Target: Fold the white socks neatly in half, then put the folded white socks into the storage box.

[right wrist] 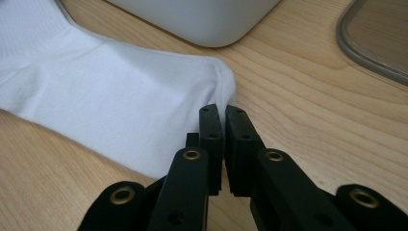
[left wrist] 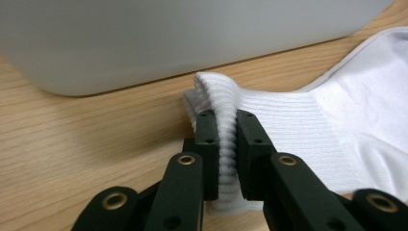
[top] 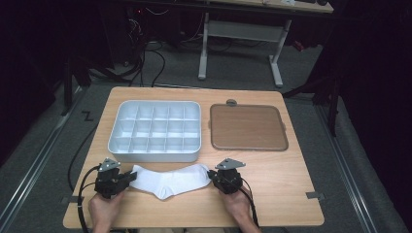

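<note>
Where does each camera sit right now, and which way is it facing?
High view: above the table's near edge, facing forward and down; forearms, left gripper, right gripper.
Left gripper view: along its jaws, shut on the sock cuff.
Right gripper view: along its jaws, pinching the sock's toe.
All three share the sock and white tray.

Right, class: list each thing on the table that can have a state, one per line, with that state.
Sock: flat on the table, gripped at both ends.
Left gripper: shut on the ribbed cuff.
Right gripper: shut on the toe end.
Compartment tray: empty, uncovered.
Lid: off, flat beside the tray.
</note>
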### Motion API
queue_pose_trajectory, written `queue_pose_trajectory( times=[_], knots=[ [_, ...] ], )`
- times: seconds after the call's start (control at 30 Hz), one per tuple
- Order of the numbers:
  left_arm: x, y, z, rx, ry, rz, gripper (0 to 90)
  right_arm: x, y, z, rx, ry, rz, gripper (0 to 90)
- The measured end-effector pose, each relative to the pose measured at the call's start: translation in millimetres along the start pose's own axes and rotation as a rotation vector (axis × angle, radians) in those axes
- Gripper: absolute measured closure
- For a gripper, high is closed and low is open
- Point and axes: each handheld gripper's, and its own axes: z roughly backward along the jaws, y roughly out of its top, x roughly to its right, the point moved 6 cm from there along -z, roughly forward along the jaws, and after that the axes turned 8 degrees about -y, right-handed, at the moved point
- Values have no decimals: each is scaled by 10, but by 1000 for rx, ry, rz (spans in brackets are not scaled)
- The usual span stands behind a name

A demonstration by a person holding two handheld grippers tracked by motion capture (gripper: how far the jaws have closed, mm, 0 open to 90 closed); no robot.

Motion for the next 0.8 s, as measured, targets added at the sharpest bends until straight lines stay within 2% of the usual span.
queue_pose_trajectory(
  times=[0.27,0.47,0.8],
  knots=[
    [183,-93,-114,-27,-51,5,822,171,-95,154,2,-35,-12,871],
    [301,-156,-194,-41,-92,33,824,316,-178,255,3,-62,-34,871],
    [461,-282,-349,-69,-120,48,824,522,-359,359,-3,-95,-91,870]
  ],
)
